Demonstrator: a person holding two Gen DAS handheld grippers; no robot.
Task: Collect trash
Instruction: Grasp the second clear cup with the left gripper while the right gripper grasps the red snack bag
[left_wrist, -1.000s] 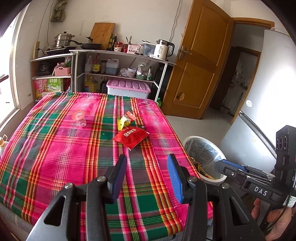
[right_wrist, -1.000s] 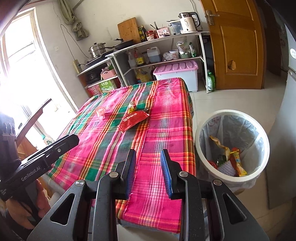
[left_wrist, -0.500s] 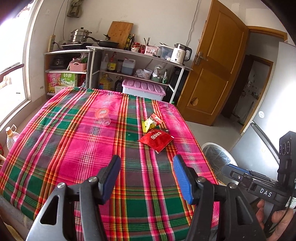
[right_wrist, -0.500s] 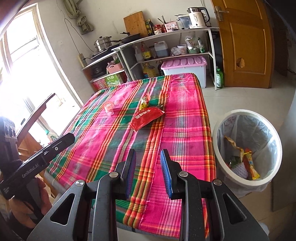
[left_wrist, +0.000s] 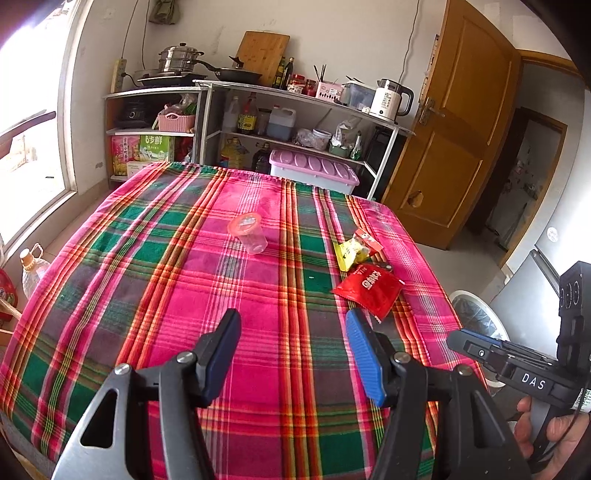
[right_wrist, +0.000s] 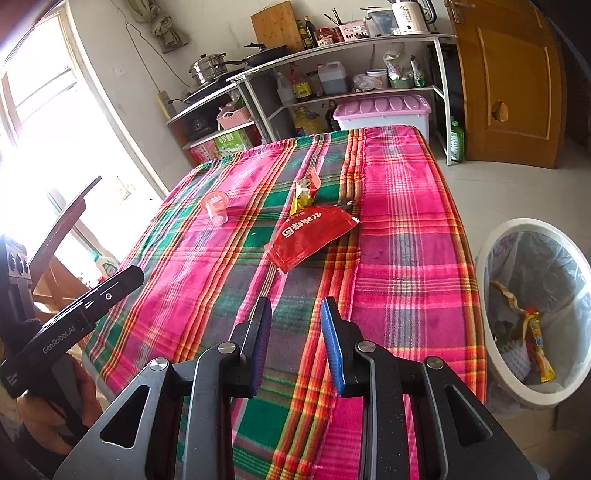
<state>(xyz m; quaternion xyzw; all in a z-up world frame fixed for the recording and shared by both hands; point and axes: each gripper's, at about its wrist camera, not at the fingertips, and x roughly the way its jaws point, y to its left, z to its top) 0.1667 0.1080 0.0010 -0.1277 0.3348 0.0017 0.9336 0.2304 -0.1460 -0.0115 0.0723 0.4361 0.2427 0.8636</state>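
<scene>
Both cameras have shifted since the earlier frames: in the left wrist view the trash now sits further right and the bin has slid toward the right edge, while in the right wrist view the table fills more of the frame.

We note the left gripper (left_wrist: 293, 341) above the near part of the plaid tablecloth (left_wrist: 184, 280), jaws spread wide and holding nothing. The right gripper (right_wrist: 295, 332) is also above the near part of the cloth, jaws parted by a narrower gap, nothing between them.

Trash on the table:
- red snack packet (left_wrist: 367, 290) (right_wrist: 310, 234), flat on the cloth, right of centre, beyond both grippers.
- yellow wrapper (left_wrist: 351, 251) (right_wrist: 304, 190), just beyond the red packet, its near end touching or overlapping it; we cannot tell which.
- clear plastic cup (left_wrist: 249, 234) (right_wrist: 216, 206) with a pink rim, lying on its side, well apart to the left of the wrappers.

We see the white trash bin (right_wrist: 496, 254) on the floor to the right of the table, lined with a bag and already holding several wrappers (right_wrist: 532, 332). In the left wrist view only part of the bin (left_wrist: 476, 317) shows, behind the right gripper's body.

Far side: metal shelving (left_wrist: 295, 92) with an electric kettle (left_wrist: 389, 99), a cutting board (left_wrist: 262, 55) and a pink-lidded storage box (left_wrist: 314, 170) below. A wooden door (left_wrist: 454, 147) stands at far right.
</scene>
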